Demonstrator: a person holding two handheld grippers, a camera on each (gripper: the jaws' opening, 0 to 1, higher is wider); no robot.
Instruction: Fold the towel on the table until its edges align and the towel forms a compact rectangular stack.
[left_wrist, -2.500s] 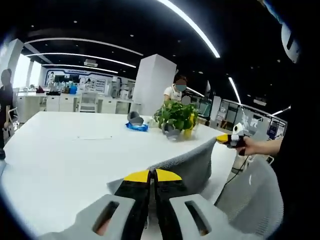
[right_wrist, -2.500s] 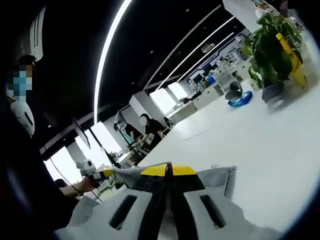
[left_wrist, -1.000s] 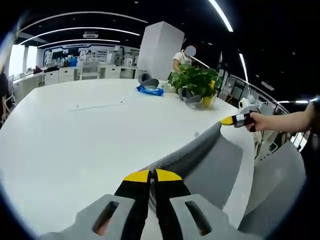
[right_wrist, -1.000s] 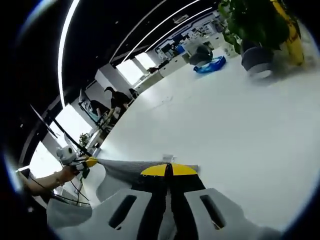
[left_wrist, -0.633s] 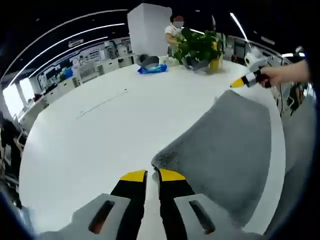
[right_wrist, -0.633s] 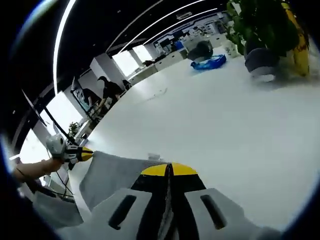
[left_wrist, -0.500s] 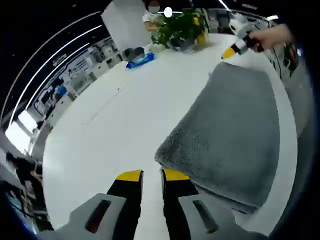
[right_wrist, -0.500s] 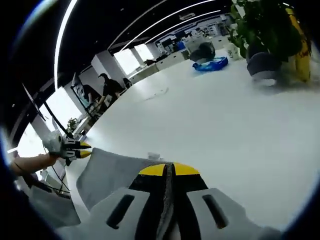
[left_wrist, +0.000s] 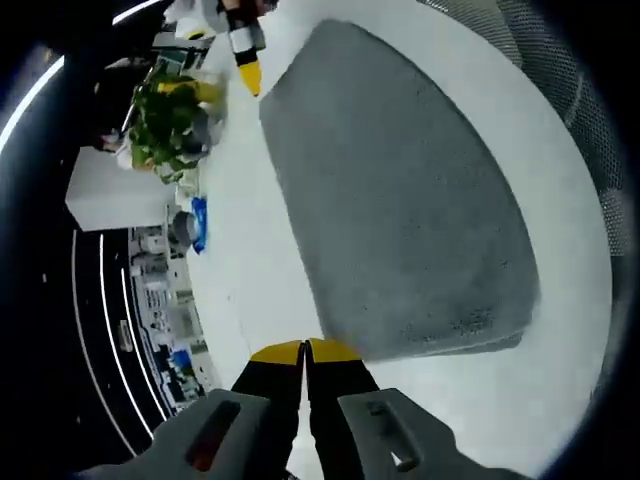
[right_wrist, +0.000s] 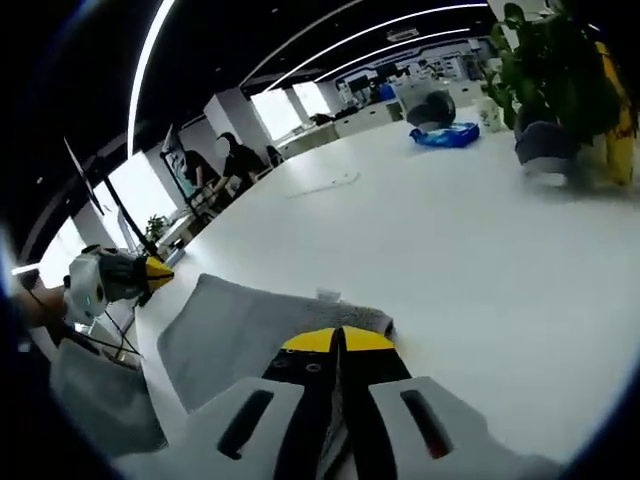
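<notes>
A grey towel (left_wrist: 400, 200) lies flat and doubled over on the white table (left_wrist: 250, 260), seen from above in the left gripper view. My left gripper (left_wrist: 305, 352) is shut, its yellow tips right beside the towel's near corner, and I see no cloth between them. It appears small at the left of the right gripper view, as the left gripper (right_wrist: 155, 270), just off the towel's far corner. My right gripper (right_wrist: 340, 340) is shut on the towel (right_wrist: 260, 335) at the corner with a white tag (right_wrist: 328, 295). From the left it shows as the right gripper (left_wrist: 248, 75) at the far corner.
A potted plant (right_wrist: 560, 90) and a yellow bottle (right_wrist: 622, 130) stand at the table's far right, with a blue item (right_wrist: 447, 135) behind. A grey mesh chair (left_wrist: 570, 70) sits past the table edge. People (right_wrist: 235, 160) sit in the background.
The towel went from hanging stretched between both grippers to lying flat on the table. My left jaws opened off its corner, then shut again, and that view swung overhead. The right stayed shut.
</notes>
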